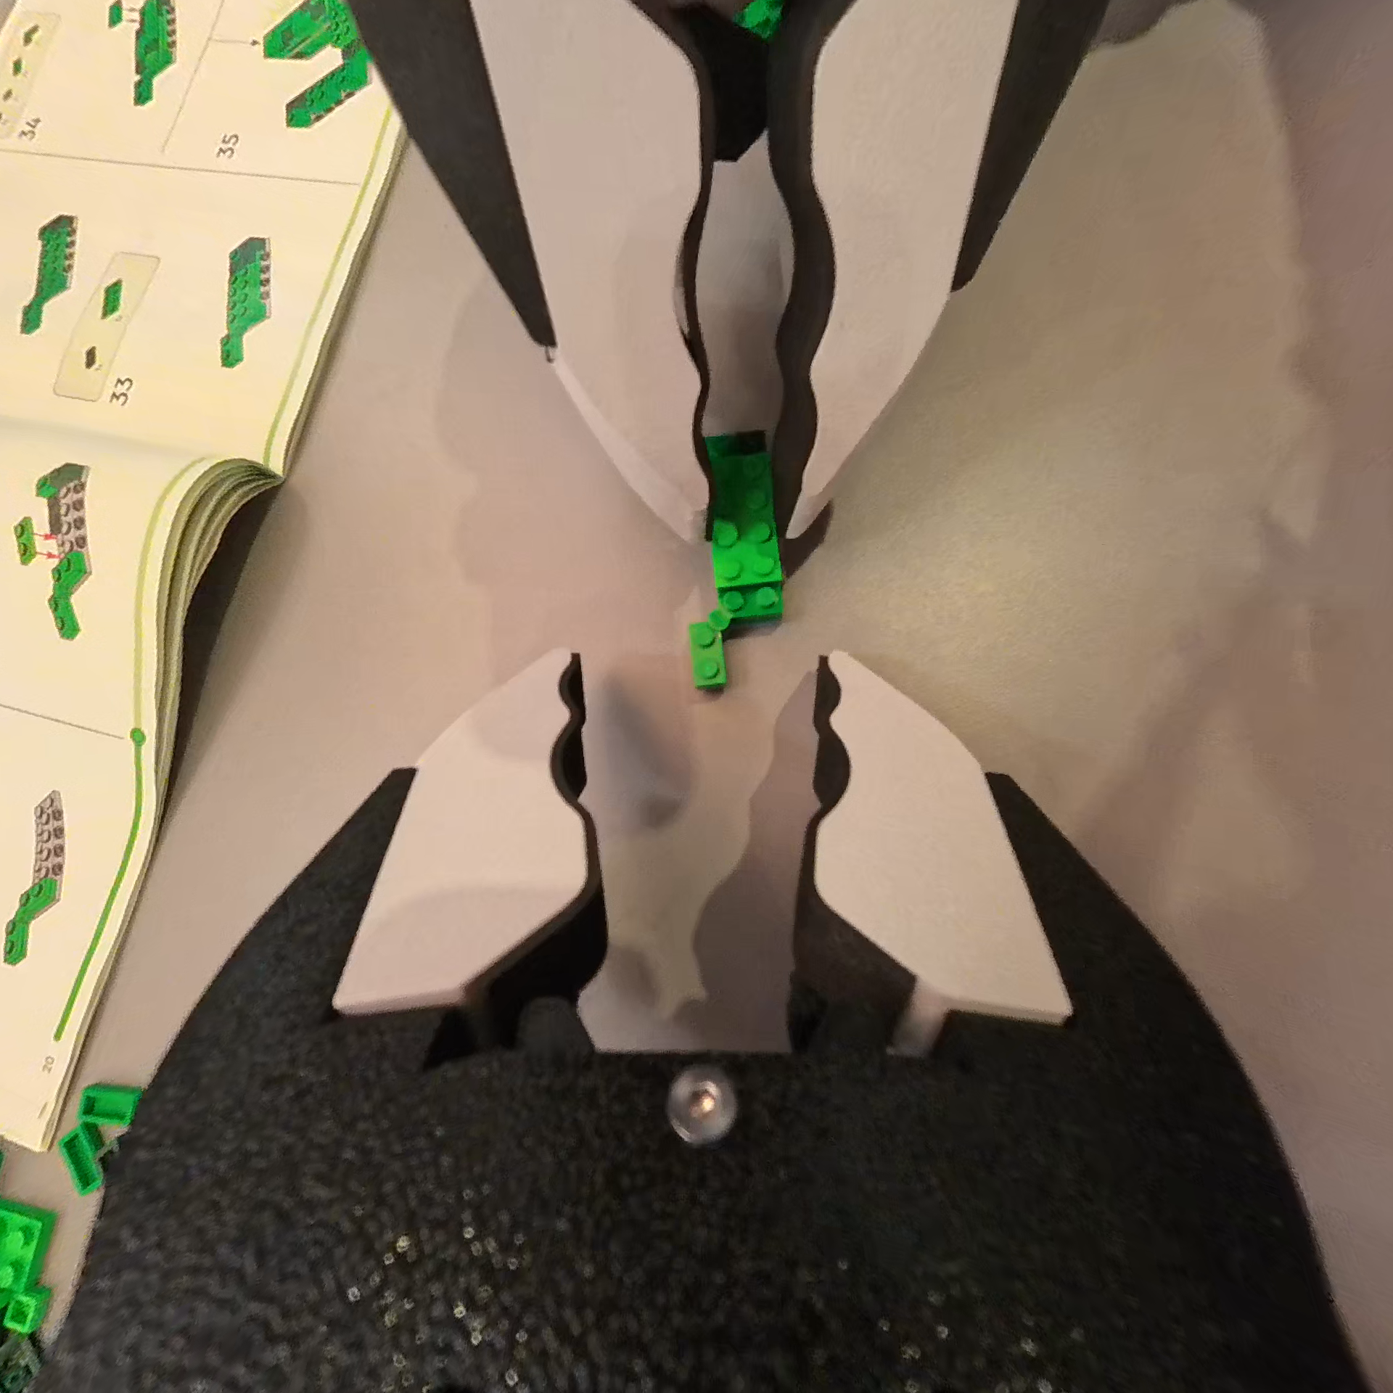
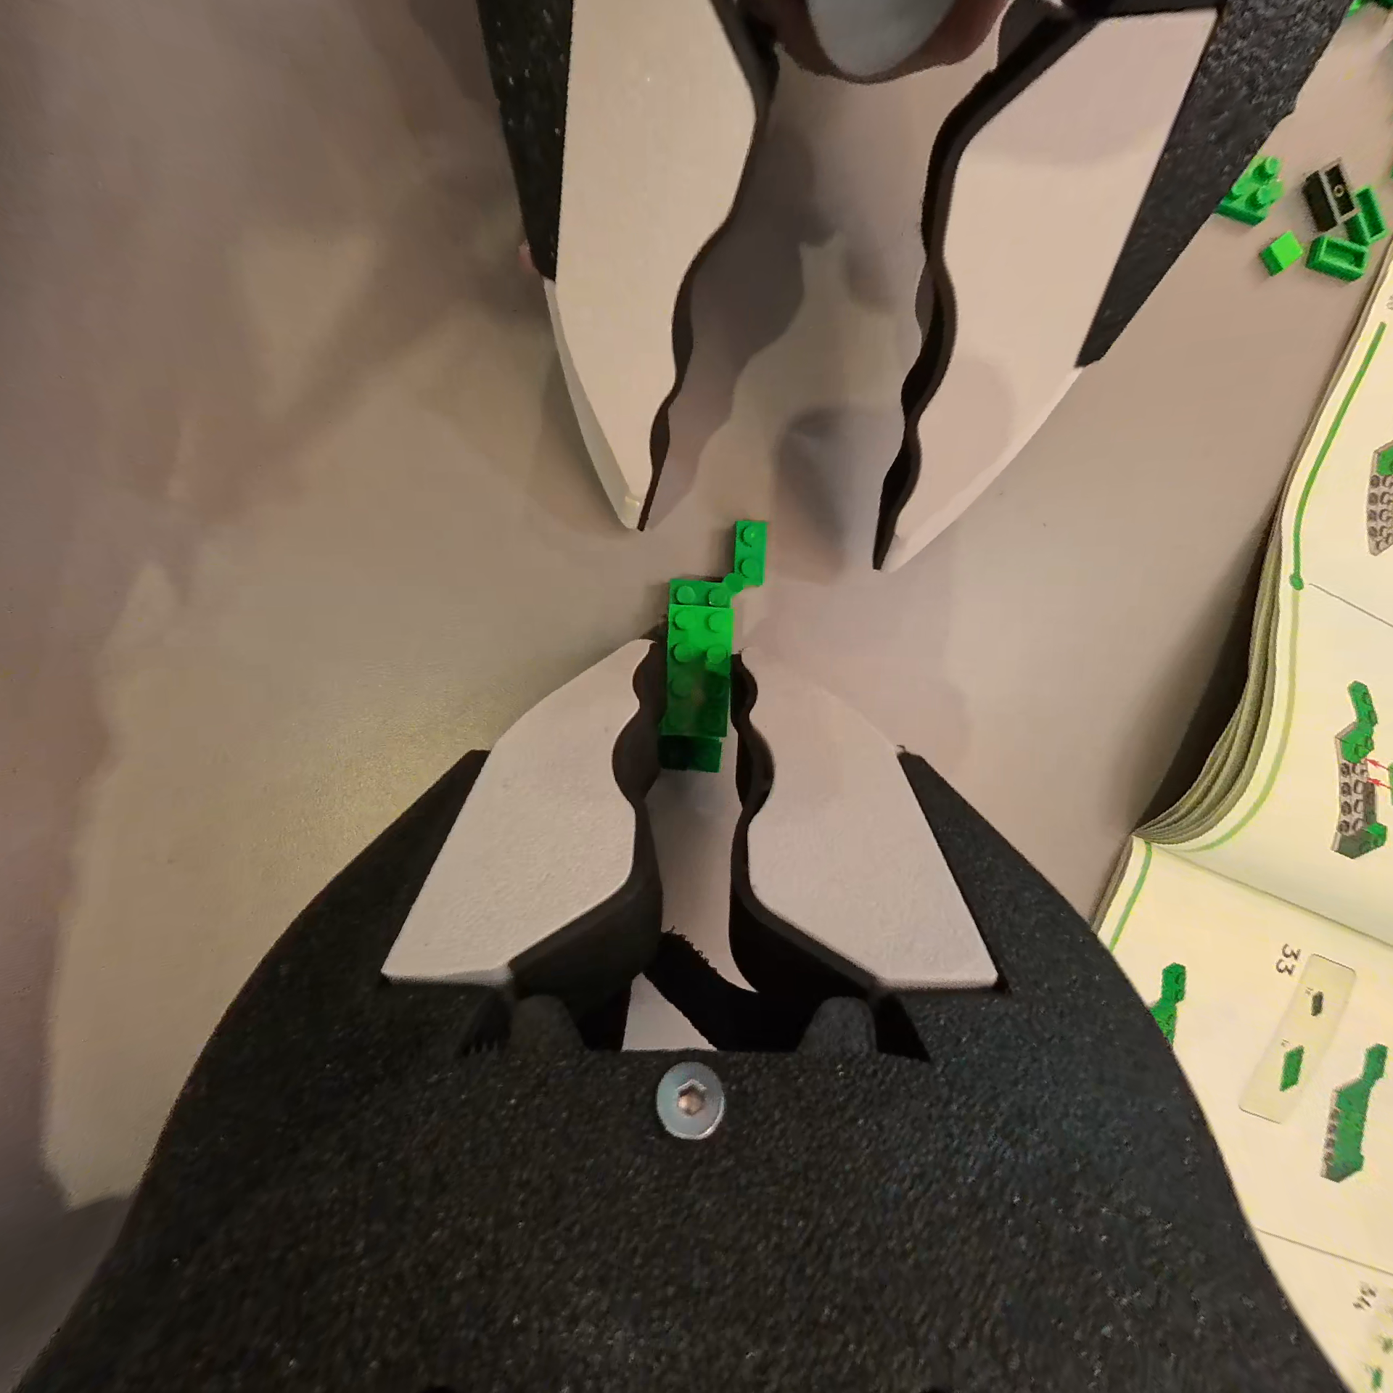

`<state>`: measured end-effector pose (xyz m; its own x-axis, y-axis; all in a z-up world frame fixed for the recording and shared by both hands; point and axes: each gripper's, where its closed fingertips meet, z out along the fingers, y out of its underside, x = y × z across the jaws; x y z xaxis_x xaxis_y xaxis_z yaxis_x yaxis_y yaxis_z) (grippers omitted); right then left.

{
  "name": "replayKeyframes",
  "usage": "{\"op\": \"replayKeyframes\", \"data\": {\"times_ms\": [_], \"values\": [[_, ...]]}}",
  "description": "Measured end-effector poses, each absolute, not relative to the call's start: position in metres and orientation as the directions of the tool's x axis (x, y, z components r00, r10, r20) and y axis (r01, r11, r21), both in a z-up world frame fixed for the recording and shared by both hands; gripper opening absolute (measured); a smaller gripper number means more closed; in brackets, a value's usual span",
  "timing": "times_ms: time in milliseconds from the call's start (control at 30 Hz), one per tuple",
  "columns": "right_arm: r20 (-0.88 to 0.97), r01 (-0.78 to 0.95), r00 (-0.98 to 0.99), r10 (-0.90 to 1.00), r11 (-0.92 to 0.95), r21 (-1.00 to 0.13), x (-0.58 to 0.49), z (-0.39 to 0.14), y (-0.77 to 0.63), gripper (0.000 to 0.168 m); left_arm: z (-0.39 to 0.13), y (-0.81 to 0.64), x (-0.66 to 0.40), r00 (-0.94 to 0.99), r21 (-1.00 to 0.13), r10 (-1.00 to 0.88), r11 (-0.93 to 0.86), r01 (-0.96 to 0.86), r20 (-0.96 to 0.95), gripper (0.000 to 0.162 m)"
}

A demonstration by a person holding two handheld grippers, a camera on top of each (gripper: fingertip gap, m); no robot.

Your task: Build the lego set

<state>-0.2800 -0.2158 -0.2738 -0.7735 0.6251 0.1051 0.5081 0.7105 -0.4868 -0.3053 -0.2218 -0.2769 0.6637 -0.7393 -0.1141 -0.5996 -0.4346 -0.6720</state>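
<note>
Green lego assembly [image 2: 701,663] sat on the table [image 2: 301,603], pinched between the right claw [image 2: 697,656] at its near end, while the left claw [image 1: 701,663], spread wide, faced it just beyond its small angled tip piece [image 2: 750,554].

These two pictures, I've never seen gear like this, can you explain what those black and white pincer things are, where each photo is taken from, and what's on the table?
Each pincer is a hand-held gripper: a person holds one in each hand, and a camera on each looks forward along its two fingers. So the pictures face each other.

In the left wrist view, the left hand-held gripper is at the bottom, open and empty. The right hand-held gripper, at the bottom of the right wrist view, is shut on a green lego assembly over the grey table.

Also on the table: an open instruction booklet and loose green pieces.
</note>
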Motion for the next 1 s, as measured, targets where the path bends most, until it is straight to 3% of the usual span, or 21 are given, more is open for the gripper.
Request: {"op": "replayKeyframes", "data": {"times_ms": [300,667,1000], "values": [[0.098,0.564,-0.693,0.715,0.621,-0.545,-0.268,-0.267,-0.206,0.032,-0.276,-0.222,-0.306,0.662,-0.681,-0.741,-0.427,-0.594,-0.113,0.059],[0.018,0.59,-0.659,0.752,0.531,-0.608,-0.265,-0.285,-0.201,0.026,-0.274,-0.224,-0.303,0.644,-0.698,-0.758,-0.404,-0.591,-0.106,0.059],[0.066,0.538,-0.677,0.733,0.554,-0.636,-0.267,-0.284,-0.2,0.017,-0.275,-0.222,-0.295,0.624,-0.711,-0.77,-0.365,-0.6,-0.132,0.054]]}}
